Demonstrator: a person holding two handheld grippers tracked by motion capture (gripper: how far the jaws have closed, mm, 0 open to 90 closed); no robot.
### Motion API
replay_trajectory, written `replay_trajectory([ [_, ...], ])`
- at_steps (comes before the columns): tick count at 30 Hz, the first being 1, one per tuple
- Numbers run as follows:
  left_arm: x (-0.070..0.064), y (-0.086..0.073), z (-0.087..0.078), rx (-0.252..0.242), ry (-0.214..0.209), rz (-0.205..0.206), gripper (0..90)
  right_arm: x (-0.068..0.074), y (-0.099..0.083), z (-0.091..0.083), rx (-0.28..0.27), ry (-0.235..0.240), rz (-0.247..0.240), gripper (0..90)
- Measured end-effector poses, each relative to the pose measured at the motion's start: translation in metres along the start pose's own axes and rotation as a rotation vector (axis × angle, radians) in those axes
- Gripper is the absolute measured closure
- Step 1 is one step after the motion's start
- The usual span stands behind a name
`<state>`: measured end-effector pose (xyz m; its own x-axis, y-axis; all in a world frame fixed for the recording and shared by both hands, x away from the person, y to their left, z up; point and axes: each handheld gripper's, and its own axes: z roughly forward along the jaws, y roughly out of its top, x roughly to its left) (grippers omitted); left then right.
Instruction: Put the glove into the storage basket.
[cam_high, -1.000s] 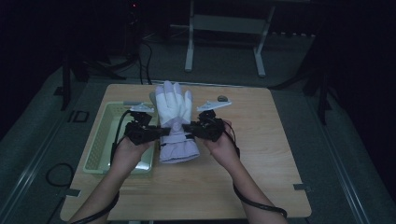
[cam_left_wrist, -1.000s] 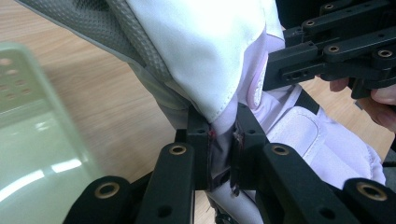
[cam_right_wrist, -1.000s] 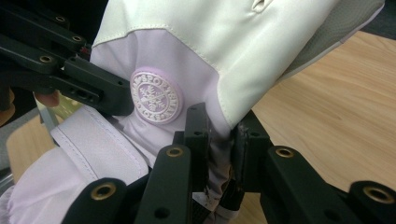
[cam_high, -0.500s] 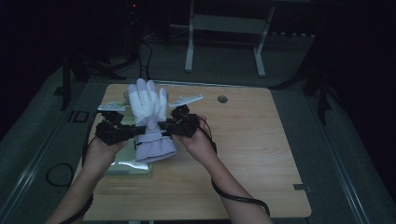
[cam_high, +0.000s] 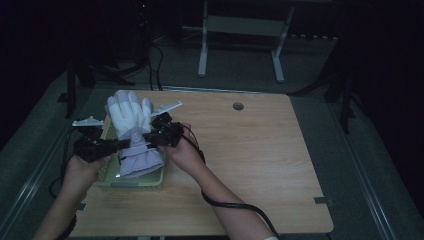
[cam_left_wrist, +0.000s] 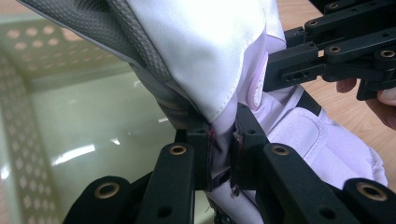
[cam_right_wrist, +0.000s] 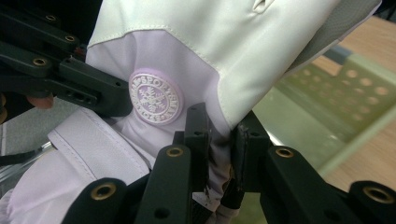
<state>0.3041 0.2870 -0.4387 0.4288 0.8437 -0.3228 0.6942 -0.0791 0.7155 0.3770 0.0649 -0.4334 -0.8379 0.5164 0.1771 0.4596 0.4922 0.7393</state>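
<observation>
A white and lilac winter glove (cam_high: 131, 131) hangs over the pale green basket (cam_high: 106, 177) at the table's left side, its fingers pointing away from me. My left gripper (cam_high: 122, 144) is shut on the glove's left edge near the wrist; fabric (cam_left_wrist: 223, 154) is pinched between its jaws. My right gripper (cam_high: 149, 138) is shut on the opposite edge. In the right gripper view the glove (cam_right_wrist: 224, 51) shows a round snowflake badge (cam_right_wrist: 154, 97) beside the pinched fabric. The other gripper (cam_left_wrist: 336, 46) shows at the upper right of the left gripper view.
The basket's perforated wall (cam_left_wrist: 21, 121) and bare floor lie under the glove. The wooden table (cam_high: 260, 155) stretches right of the basket, with a round cable hole (cam_high: 238, 106) near its far edge. A cable (cam_high: 225, 200) trails from the right gripper.
Both grippers have carried the glove leftward, from the table's middle to above the green basket. Their hold on it is unchanged.
</observation>
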Motion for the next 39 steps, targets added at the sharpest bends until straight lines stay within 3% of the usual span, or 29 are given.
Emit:
replay_trajectory([
  [6,0.014,-0.006,0.003,0.014,0.016,-0.028,80.7,0.002,0.001,0.020,0.018,0.002,0.006,77.9],
  [12,0.025,-0.011,0.022,0.048,0.045,-0.056,80.6,-0.004,-0.003,0.041,0.058,-0.024,0.020,77.9],
  [26,0.037,-0.031,0.058,0.197,0.113,-0.128,80.1,-0.003,-0.029,0.083,0.179,-0.096,0.026,77.9],
  [34,0.038,-0.030,0.067,0.269,0.146,-0.153,78.7,0.002,-0.030,0.091,0.233,-0.144,0.009,76.9],
  [39,0.037,-0.030,0.071,0.289,0.186,-0.164,69.9,0.006,-0.030,0.094,0.259,-0.180,0.001,70.5],
])
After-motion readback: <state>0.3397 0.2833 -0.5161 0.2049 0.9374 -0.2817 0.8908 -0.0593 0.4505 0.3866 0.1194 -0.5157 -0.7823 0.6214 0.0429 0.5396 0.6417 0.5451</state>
